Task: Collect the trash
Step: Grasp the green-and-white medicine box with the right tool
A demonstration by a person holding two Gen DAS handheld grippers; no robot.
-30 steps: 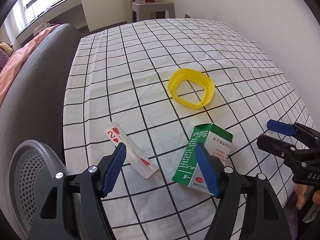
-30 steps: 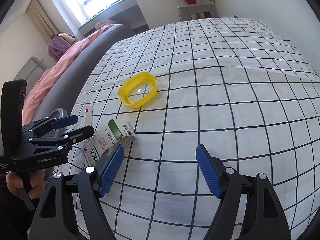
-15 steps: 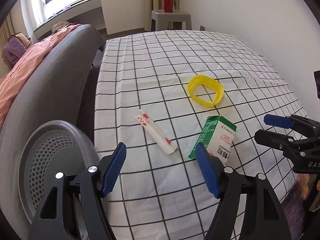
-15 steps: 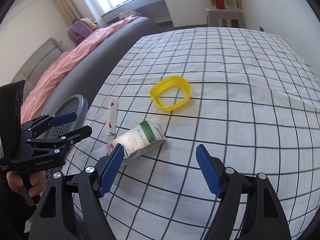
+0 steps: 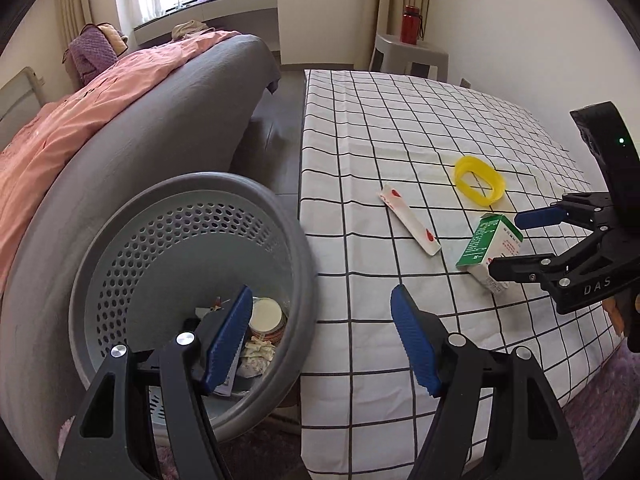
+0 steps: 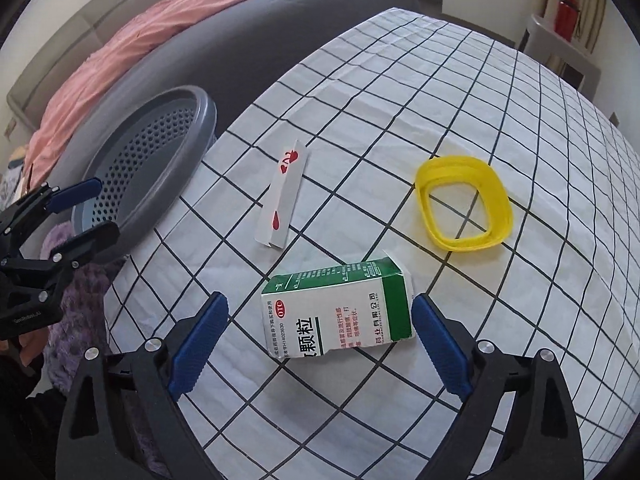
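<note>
Since a second ago the right gripper (image 6: 318,340) has swung over the green-and-white medicine box (image 6: 338,312), low centre of its view; its jaws are opening, straddling the box without pressing it, so a pickup looks next. The left gripper (image 5: 320,336), jaws wide and empty, has shifted over the grey perforated bin (image 5: 132,248) at lower left. The folded playing card (image 6: 284,196) and yellow ring (image 6: 464,204) lie on the checked cloth (image 6: 520,120).

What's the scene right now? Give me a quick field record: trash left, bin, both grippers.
surface: checked tablecloth
trash left: green-and-white medicine box, folded playing card, yellow plastic ring
bin: grey perforated wastebasket beside the table, some trash inside
left gripper: open, empty, over the wastebasket's rim
right gripper: jaws opening, medicine box between them, not gripped
</note>
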